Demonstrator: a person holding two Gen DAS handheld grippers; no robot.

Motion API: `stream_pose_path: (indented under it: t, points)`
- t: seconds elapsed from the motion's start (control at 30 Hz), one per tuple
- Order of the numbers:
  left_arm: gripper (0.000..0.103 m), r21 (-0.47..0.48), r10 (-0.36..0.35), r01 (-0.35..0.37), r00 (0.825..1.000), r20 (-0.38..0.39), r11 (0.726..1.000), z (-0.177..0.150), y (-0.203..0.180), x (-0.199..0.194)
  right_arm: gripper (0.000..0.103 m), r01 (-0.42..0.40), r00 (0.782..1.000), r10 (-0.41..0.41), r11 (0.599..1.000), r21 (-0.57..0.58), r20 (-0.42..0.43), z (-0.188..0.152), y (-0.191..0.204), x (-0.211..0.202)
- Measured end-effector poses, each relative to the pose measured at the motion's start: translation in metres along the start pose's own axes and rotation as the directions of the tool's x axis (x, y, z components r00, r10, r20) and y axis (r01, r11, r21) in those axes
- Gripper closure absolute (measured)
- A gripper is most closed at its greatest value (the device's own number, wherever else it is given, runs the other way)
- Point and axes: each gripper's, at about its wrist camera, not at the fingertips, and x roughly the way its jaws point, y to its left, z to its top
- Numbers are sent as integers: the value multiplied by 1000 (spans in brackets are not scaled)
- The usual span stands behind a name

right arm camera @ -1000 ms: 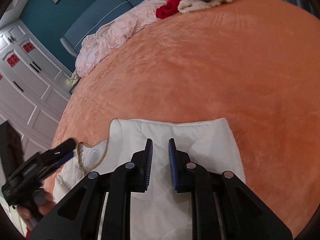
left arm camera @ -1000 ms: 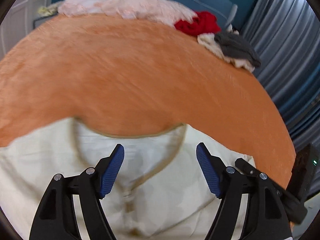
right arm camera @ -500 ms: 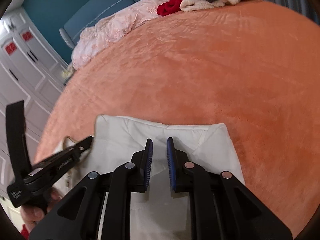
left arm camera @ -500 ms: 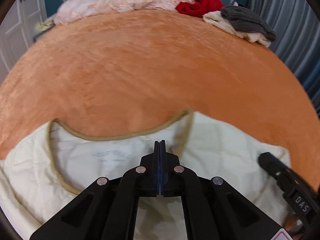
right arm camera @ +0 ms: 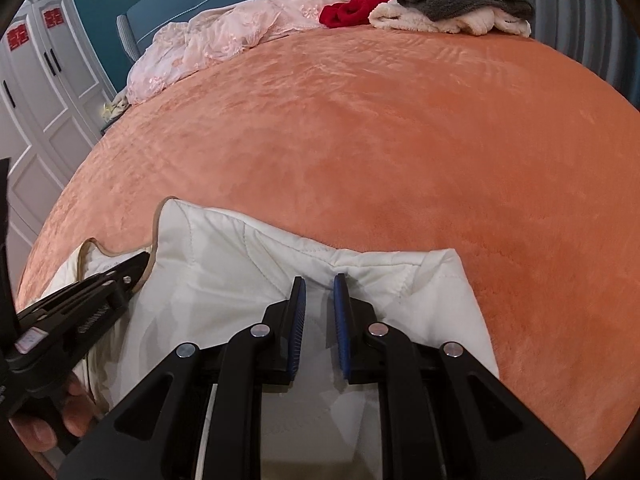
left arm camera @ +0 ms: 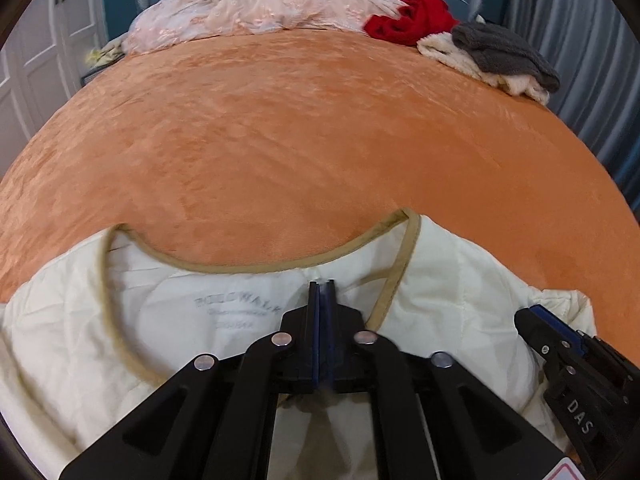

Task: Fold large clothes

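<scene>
A cream quilted jacket (left arm camera: 460, 292) with tan neck trim lies on the near edge of the orange bed cover (left arm camera: 300, 128). My left gripper (left arm camera: 323, 286) is shut on the jacket at its neckline, beside the printed inner label. My right gripper (right arm camera: 320, 280) sits over the jacket's folded right part (right arm camera: 224, 264), its jaws a narrow gap apart with cloth between them. The right gripper shows at the lower right of the left wrist view (left arm camera: 560, 344); the left gripper shows at the left of the right wrist view (right arm camera: 120, 276).
At the bed's far end lie a pink lace garment (left arm camera: 248, 8), a red garment (left arm camera: 412, 16), and a grey item on a cream fleece (left arm camera: 500, 52). White wardrobe doors (right arm camera: 36, 92) stand left, grey curtains (left arm camera: 580, 60) right.
My left gripper went from wide open to shut on the neckline. The jacket's neck edge has bunched and shifted; the right gripper stays on the folded part.
</scene>
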Motion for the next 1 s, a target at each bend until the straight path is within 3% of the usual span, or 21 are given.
stream_pose_path:
  t: [0.1,0.17,0.33,0.43,0.5,0.6,0.8,1.0]
  points:
    - [94,2,4,-4,999,45,1000,1,17,-29,84,60,996,-58,998,-28,65,9,10,-31]
    - [91,26,37,-38,998,51,999,2,36,-44,84,4,996,1,999,-48,92,13,28,-52]
    - [91,-1,100,-100,995,2,995,-2,88,-48,84,-167,986,162,959,-227,-44,3,103,-41]
    - [91,-6,104,-104,994,-44,995,-11,105,-37,85,-189,979,155,936,-296,-133,-14,132,-9]
    - [91,8,109,-109,993,-53,994,-17,108,-30,87,-167,979,121,938,-304,-163,-22,136,10]
    - [90,25,127,-127,992,-13,992,-28,107,-23,88,-174,980,139,947,-271,-142,-22,126,19]
    - [90,44,186,-188,981,48,981,-35,101,-17,89,-133,991,121,954,-267,-61,-33,125,20]
    - [90,22,181,-183,981,66,983,-35,104,-15,90,-102,995,105,962,-254,-2,-32,126,20]
